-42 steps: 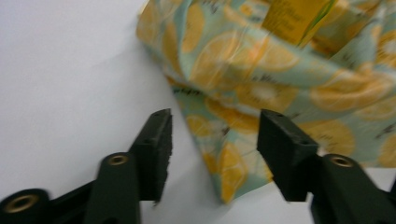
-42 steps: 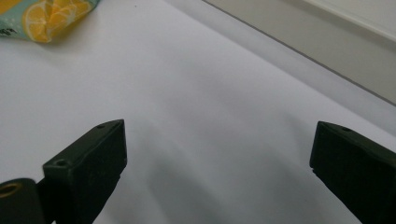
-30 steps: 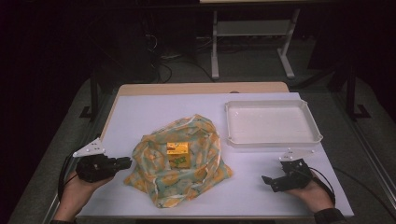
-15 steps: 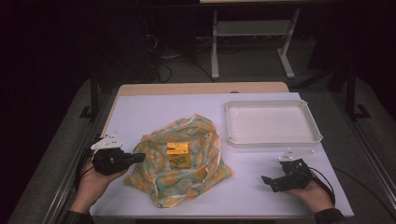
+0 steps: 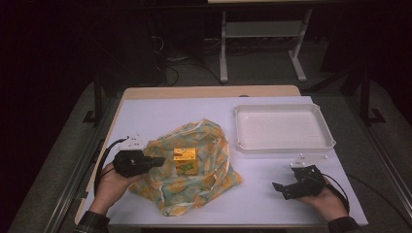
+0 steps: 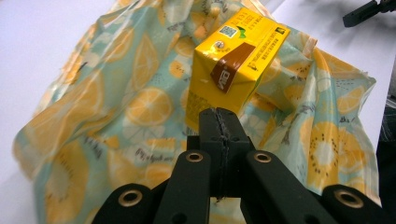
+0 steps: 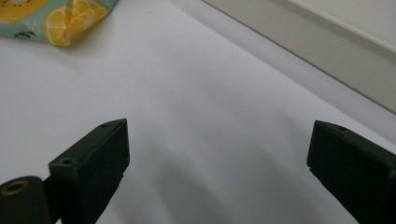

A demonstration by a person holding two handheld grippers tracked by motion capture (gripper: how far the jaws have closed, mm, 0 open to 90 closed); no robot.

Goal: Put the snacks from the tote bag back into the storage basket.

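A crumpled lemon-print cloth (image 5: 204,177) lies at the middle of the white table, with a small yellow drink carton (image 5: 184,154) on top of it. My left gripper (image 5: 158,161) is at the cloth's left edge, pointing at the carton. In the left gripper view its jaws (image 6: 219,123) are shut with nothing seen between them, just short of the carton (image 6: 233,70), and the cloth (image 6: 116,107) spreads beneath. My right gripper (image 5: 279,187) rests at the front right, open (image 7: 217,149) over bare table, with a corner of the cloth (image 7: 65,18) far off.
A white tray (image 5: 284,147) stands at the back right of the table; its wall (image 7: 327,51) runs across the right gripper view. The right gripper (image 6: 369,9) appears far off in the left gripper view. Dark floor and a metal stand lie beyond the table.
My left gripper has moved right and forward from the table's left side to the cloth's edge, closer to the carton. The right gripper has stayed put.
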